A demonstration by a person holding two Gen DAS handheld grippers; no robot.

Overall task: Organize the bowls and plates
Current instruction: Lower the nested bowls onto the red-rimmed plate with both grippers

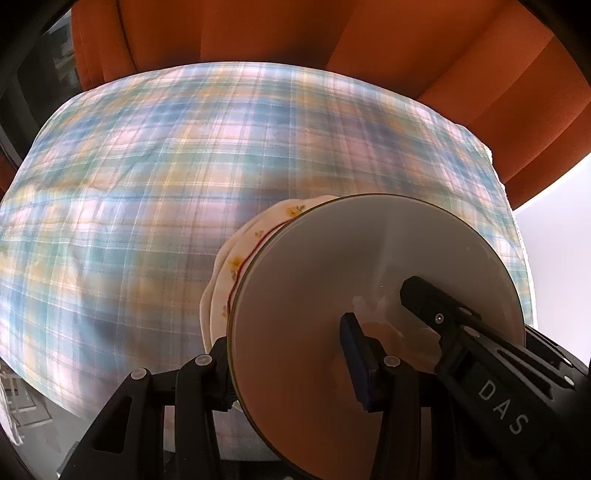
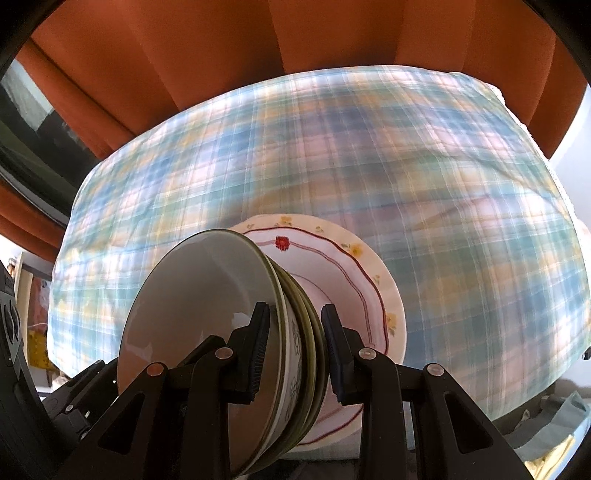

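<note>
Both grippers clamp the tilted stack edge-on, left gripper (image 1: 291, 354) and right gripper (image 2: 293, 349) each pinching the bowls (image 2: 207, 306), floral plate (image 2: 354, 273) behind, above the tablecloth's (image 2: 461, 184) near edge.

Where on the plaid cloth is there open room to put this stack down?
The plaid tablecloth is bare from the orange curtain down to the stack. Crowding is only near the cameras: nested bowls on the floral plates, both claws clamped there.

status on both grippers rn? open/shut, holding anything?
Left gripper: shut on the stack of bowls and floral plate.
Right gripper: shut on the bowl rims of that stack.
</note>
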